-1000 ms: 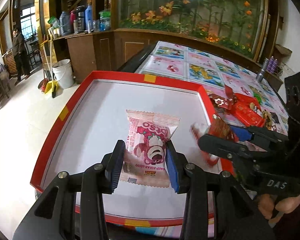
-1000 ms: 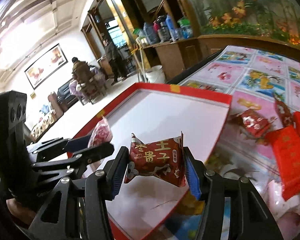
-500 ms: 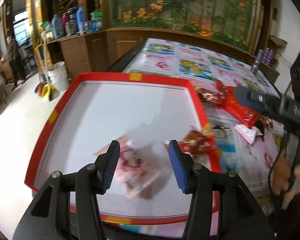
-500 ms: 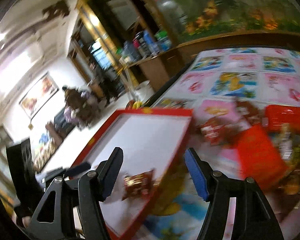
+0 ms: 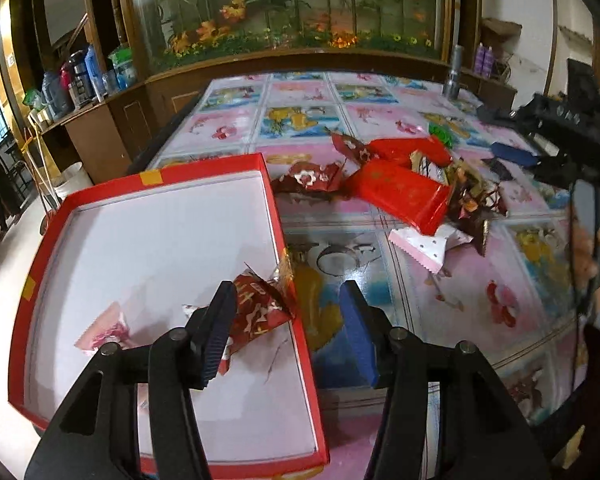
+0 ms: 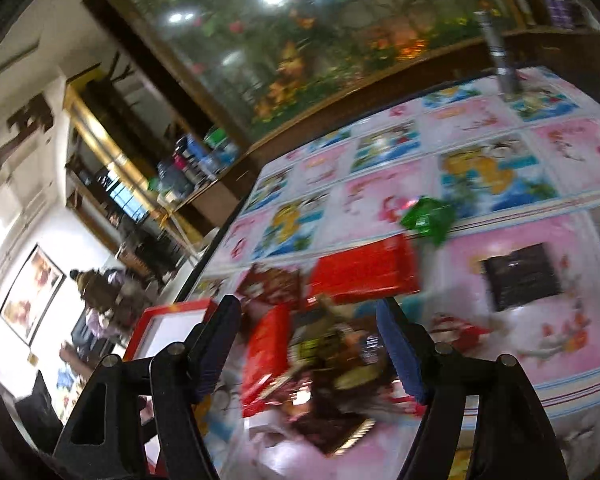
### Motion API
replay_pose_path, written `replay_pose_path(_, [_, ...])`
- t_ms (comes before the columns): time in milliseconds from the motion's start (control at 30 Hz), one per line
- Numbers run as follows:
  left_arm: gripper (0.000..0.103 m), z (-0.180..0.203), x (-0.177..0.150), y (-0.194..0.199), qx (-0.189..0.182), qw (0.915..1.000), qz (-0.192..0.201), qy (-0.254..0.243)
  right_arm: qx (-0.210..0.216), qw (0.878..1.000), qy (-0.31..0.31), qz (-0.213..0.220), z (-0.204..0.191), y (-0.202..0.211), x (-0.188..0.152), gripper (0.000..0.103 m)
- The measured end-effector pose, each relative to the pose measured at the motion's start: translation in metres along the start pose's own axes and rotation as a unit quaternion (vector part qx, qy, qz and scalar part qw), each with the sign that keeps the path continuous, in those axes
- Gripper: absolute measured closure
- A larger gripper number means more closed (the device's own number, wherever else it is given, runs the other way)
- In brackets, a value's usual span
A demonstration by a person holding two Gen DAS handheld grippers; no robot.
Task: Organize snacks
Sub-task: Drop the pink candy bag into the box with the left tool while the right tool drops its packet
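The left tongs (image 5: 286,330) have just been opening and stand apart with nothing between them, low in the frame over the red tray's (image 5: 274,200) right rim. A dark red snack (image 5: 260,310) and a pink snack (image 5: 104,330) lie inside. The right tongs (image 6: 308,346), also parting and bare, hang above the blurred snack pile (image 6: 340,344) on the bench (image 6: 520,320), perhaps near a red packet (image 6: 364,270).

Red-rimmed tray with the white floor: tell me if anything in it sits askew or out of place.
In the red-rimmed white tray, the dark red foil snack packet lies tilted against the right wall, one crinkled corner poking over the rim. The pink wrapped snack lies flat on the tray floor, though angled rather than squared up. No spill or damage shows.
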State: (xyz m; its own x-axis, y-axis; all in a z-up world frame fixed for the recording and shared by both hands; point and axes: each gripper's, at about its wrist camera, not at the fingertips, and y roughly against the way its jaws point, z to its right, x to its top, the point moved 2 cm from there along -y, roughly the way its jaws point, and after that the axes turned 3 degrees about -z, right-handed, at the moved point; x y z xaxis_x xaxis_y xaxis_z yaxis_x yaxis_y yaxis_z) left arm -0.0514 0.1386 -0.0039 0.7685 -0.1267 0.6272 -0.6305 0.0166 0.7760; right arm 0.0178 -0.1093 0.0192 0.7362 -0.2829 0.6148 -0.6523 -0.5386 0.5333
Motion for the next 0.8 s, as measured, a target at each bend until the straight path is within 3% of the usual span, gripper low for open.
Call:
replay_pose_path(300, [0.049, -0.007, -0.015, -0.006, 0.040, 0.9988, -0.021, -0.018, 0.028, 0.998, -0.055, -0.024, 0.028, 0.000, 0.007, 0.029])
replay_pose_path(367, [0.039, -0.013, -0.019, -0.008, 0.037, 0.9988, -0.028, -0.014, 0.029, 0.997, -0.067, -0.018, 0.037, 0.007, 0.009, 0.029])
replay_pose_path(533, [0.036, -0.026, -0.035, -0.015, 0.032, 0.9977, -0.060, -0.001, 0.011, 0.996, -0.085, -0.014, 0.061, 0.017, 0.016, 0.028])
replay_pose_path(800, [0.036, -0.033, -0.046, -0.004, 0.059, 0.9956, -0.068, -0.027, -0.034, 0.995, -0.053, -0.081, 0.069, 0.006, 0.005, 0.029])
